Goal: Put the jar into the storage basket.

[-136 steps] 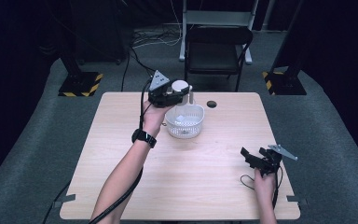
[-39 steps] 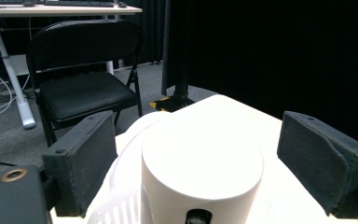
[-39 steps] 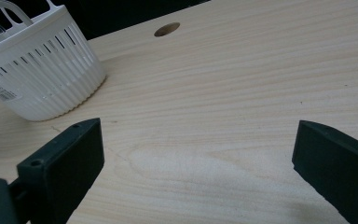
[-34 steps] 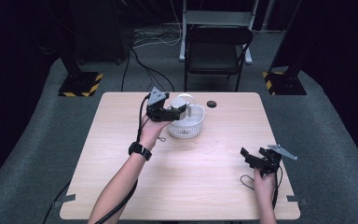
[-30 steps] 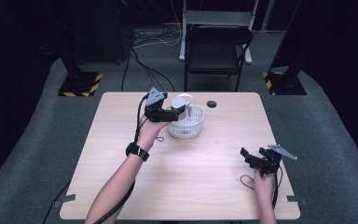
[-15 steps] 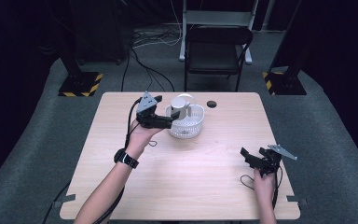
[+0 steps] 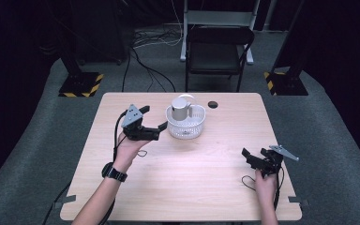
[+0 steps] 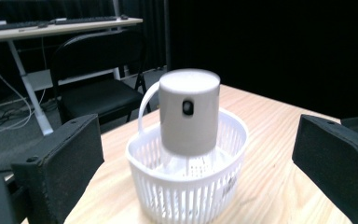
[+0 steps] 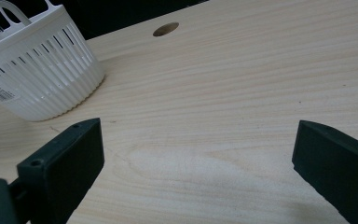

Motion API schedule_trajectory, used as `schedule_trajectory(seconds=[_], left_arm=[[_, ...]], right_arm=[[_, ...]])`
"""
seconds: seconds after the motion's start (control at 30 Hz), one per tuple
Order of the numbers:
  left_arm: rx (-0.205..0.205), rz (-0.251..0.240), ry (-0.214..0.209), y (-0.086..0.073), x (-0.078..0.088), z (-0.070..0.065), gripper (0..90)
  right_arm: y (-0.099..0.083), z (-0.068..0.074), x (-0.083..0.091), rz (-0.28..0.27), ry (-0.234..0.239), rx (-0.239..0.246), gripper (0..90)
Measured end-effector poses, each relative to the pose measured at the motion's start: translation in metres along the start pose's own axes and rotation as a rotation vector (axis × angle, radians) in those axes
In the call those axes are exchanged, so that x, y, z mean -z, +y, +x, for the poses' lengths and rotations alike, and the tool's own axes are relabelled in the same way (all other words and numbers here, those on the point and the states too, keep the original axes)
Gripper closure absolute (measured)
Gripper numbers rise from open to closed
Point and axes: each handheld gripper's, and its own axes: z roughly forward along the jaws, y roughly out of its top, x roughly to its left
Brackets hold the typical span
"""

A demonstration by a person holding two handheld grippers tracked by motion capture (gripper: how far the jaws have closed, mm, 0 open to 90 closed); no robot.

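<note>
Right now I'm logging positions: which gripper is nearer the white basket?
Left. The left gripper sits open just beside the basket; the right gripper rests open near the table's right front edge.

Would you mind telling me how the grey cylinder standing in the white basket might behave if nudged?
The grey cylinder stands upright and rises well above the white basket rim, so it could tip. Its round, smooth-looking sides suggest it would roll once down and may slip between jaws. The slotted basket looks light, so it would probably slide along.

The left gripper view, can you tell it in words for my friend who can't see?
A pale grey cylinder with a small dark spot stands upright in a white slotted basket on a wooden table. The left gripper's two black fingers sit wide apart on either side. A dark chair stands behind.
</note>
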Motion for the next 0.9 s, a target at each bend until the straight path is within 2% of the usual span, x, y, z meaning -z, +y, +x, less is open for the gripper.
schedule_trajectory(seconds=[0.1, 0.2, 0.6, 0.77, 0.9], left_arm=[[0.006, 0.006, 0.015, -0.01, 0.009, 0.003, 1.3], [-0.017, 0.019, 0.036, -0.019, 0.017, 0.003, 1.3], [0.011, 0.062, 0.055, -0.061, 0.032, 0.005, 1.2], [0.044, 0.073, 0.059, -0.075, 0.034, 0.009, 1.2], [0.056, 0.079, 0.063, -0.083, 0.035, 0.011, 1.2]], right_arm=[[0.0, 0.0, 0.0, 0.0, -0.001, 0.001, 1.2], [0.0, 0.0, 0.0, 0.003, -0.002, 0.002, 1.3], [0.0, 0.0, 0.0, 0.004, -0.007, 0.002, 1.3], [0.0, 0.001, 0.0, 0.006, -0.01, 0.003, 1.3], [0.0, 0.001, 0.0, 0.006, -0.013, 0.005, 1.3]])
